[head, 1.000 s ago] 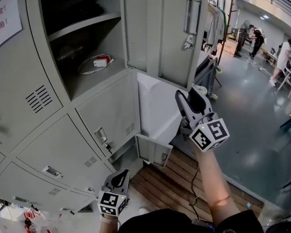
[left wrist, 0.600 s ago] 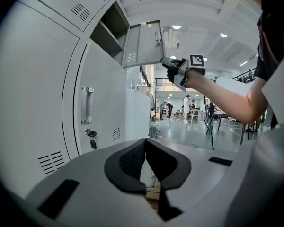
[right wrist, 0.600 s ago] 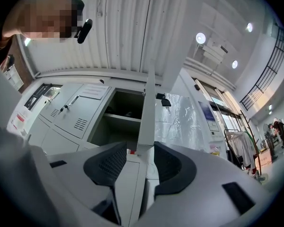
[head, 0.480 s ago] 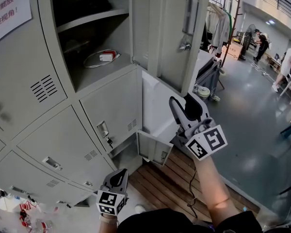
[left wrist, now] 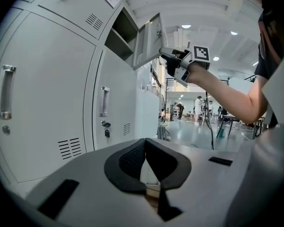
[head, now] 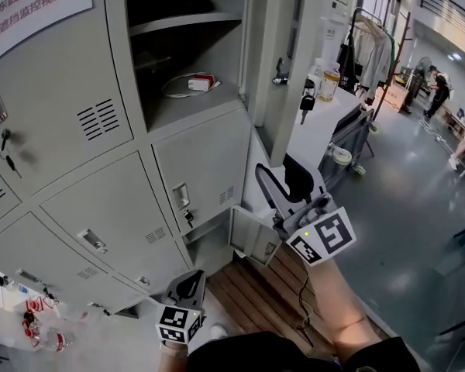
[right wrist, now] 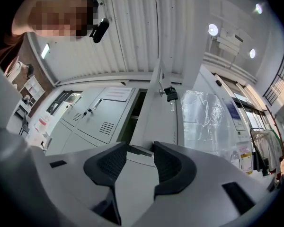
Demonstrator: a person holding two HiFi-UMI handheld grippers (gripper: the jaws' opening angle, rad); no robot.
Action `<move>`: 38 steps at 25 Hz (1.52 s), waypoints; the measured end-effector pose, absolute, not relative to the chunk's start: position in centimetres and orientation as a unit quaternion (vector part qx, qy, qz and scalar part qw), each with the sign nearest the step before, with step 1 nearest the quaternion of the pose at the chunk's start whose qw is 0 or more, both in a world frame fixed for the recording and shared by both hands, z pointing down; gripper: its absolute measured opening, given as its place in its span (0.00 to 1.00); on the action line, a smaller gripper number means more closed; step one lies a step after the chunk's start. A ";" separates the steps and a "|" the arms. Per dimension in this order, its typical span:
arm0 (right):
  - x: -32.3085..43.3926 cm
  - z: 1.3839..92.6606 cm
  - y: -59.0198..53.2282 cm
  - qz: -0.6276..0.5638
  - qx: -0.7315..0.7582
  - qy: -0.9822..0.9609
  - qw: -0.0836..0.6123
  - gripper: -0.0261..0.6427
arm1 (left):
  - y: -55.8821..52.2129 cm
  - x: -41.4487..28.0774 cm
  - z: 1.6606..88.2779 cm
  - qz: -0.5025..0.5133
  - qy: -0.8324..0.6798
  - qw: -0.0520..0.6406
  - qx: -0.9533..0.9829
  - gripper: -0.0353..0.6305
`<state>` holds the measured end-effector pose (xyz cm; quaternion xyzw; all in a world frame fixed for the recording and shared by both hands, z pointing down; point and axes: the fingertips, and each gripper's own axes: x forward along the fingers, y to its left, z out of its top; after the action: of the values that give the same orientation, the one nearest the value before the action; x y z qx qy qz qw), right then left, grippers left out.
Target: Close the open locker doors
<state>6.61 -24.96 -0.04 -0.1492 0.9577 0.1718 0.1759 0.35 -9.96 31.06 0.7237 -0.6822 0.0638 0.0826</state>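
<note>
Grey locker bank point(head: 101, 208) fills the left of the head view. Most doors are shut and two stand open.

The upper open door point(head: 283, 122) is tall and swung out toward the room. Its compartment is open to the left of it. It sits above and beyond the right gripper, not touching it. In the right gripper view this door point(right wrist: 163, 122) rises straight ahead past the jaws.

The lower open door point(head: 252, 242) is small, low on the bank and ajar over the wooden floor boards point(head: 256, 293). It lies just under and left of the right gripper.

Right gripper point(head: 279, 178) is raised on an outstretched arm, jaws pointing up along the lockers. In its own view point(right wrist: 141, 149) the jaws stand apart. Grey door panel shows in the gap, and the pads are not pressing on anything. In the left gripper view it point(left wrist: 168, 56) sits right at the free edge of the small door point(left wrist: 149, 39); whether they touch, I cannot tell.

Left gripper point(head: 187, 284) is low, near the person's body and in front of the bottom lockers, well apart from both open doors. Its jaw tips point(left wrist: 145, 143) meet, with nothing between them.

Keys point(head: 306, 101) hang from the tall door's lock, also seen in the right gripper view point(right wrist: 170, 93).

White cable with charger point(head: 192, 84) lies on the shelf in the open upper compartment.
</note>
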 end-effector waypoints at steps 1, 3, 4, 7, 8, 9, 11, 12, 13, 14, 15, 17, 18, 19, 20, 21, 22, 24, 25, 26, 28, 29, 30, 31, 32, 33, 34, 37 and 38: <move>6.0 0.0 -24.5 0.176 -0.142 0.958 0.175 0.32 | -9.7 0.1 31.1 0.063 -0.686 0.083 0.720 0.08; 4.7 0.1 -23.6 0.187 -0.130 0.958 0.171 0.32 | -9.0 -0.5 31.2 0.063 -0.695 0.087 0.711 0.08; 4.0 0.1 -23.2 0.193 -0.125 0.958 0.169 0.32 | -8.6 -0.9 31.2 0.063 -0.699 0.091 0.707 0.08; 1.9 0.2 -22.1 0.204 -0.108 0.959 0.164 0.32 | -7.4 -2.1 31.6 0.061 -0.712 0.101 0.692 0.08; 1.1 0.3 -21.8 0.206 -0.102 0.959 0.163 0.32 | -7.0 -2.6 31.7 0.059 -0.717 0.103 0.687 0.08; 0.4 0.3 -21.5 0.209 -0.097 0.959 0.162 0.32 | -6.7 -3.1 31.7 0.057 -0.721 0.105 0.683 0.08; -0.9 0.3 -20.9 0.219 -0.089 0.958 0.159 0.32 | -6.2 -3.9 31.7 0.053 -0.727 0.107 0.676 0.08; -1.6 0.3 -20.7 0.224 -0.085 0.958 0.158 0.32 | -5.9 -4.4 31.7 0.051 -0.730 0.105 0.673 0.08; -2.2 0.2 -20.5 0.226 -0.081 0.958 0.157 0.32 | -5.7 -4.8 31.9 0.051 -0.732 0.103 0.671 0.08; -2.9 0.2 -20.3 0.228 -0.076 0.958 0.155 0.33 | -5.5 -5.2 32.0 0.052 -0.734 0.102 0.670 0.08; -3.6 0.2 -20.1 0.230 -0.071 0.958 0.153 0.33 | -5.3 -5.6 32.1 0.051 -0.736 0.101 0.668 0.08; -4.9 0.2 -19.8 0.232 -0.064 0.959 0.149 0.34 | -5.1 -6.5 32.1 0.049 -0.739 0.102 0.664 0.08; -5.5 0.2 -19.7 0.234 -0.062 0.959 0.148 0.34 | -4.9 -6.8 32.1 0.049 -0.740 0.104 0.663 0.08; -6.2 0.3 -19.7 0.235 -0.061 0.959 0.146 0.34 | -4.8 -7.2 32.2 0.050 -0.740 0.104 0.662 0.08; -6.8 0.3 -19.7 0.237 -0.060 0.959 0.145 0.34 | -4.6 -7.5 32.3 0.052 -0.741 0.107 0.662 0.08; -7.4 0.3 -19.7 0.238 -0.059 0.959 0.144 0.34 | -4.5 -7.9 32.4 0.053 -0.741 0.111 0.661 0.08; -7.9 0.4 -19.7 0.238 -0.057 0.959 0.143 0.34 | -4.3 -8.2 32.4 0.053 -0.741 0.111 0.660 0.08; -9.1 0.4 -19.7 0.237 -0.055 0.959 0.142 0.35 | -4.0 -9.1 32.5 0.054 -0.745 0.107 0.657 0.08; -9.6 0.5 -19.8 0.237 -0.053 0.960 0.141 0.35 | -3.8 -9.5 32.5 0.056 -0.746 0.107 0.655 0.08; -10.2 0.5 -19.8 0.236 -0.052 0.960 0.140 0.35 | -3.6 -9.8 32.7 0.057 -0.748 0.107 0.653 0.08; -11.2 0.6 -20.0 0.234 -0.049 0.961 0.138 0.36 | -3.1 -10.3 33.0 0.060 -0.751 0.114 0.647 0.08; -11.7 0.6 -20.1 0.232 -0.047 0.962 0.137 0.36 | -2.8 -10.5 33.2 0.061 -0.753 0.121 0.644 0.08; -12.2 0.7 -20.3 0.230 -0.045 0.963 0.136 0.36 | -2.6 -10.7 33.3 0.060 -0.755 0.122 0.641 0.08; -12.6 0.8 -20.5 0.229 -0.044 0.963 0.134 0.36 | -2.5 -10.8 33.4 0.059 -0.758 0.119 0.639 0.08; -13.0 0.8 -20.6 0.227 -0.043 0.964 0.132 0.36 | -2.4 -10.8 33.6 0.059 -0.760 0.117 0.637 0.08; -13.3 0.9 -20.8 0.225 -0.041 0.965 0.131 0.36 | -2.3 -10.8 33.8 0.058 -0.761 0.117 0.635 0.08; -13.6 0.8 -21.0 0.222 -0.040 0.966 0.131 0.36 | -2.3 -10.9 34.1 0.058 -0.763 0.118 0.633 0.08; -14.3 0.6 -21.4 0.208 -0.036 0.968 0.134 0.36 | -2.2 -10.7 34.4 0.059 -0.766 0.125 0.628 0.08; -14.4 0.6 -21.5 0.206 -0.033 0.969 0.135 0.36 | -2.2 -10.5 34.4 0.059 -0.767 0.126 0.626 0.08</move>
<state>-14.43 -21.51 0.58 -0.0329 0.9688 0.2056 0.1345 -10.51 -2.21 34.44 0.6265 -0.7668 0.0594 0.1263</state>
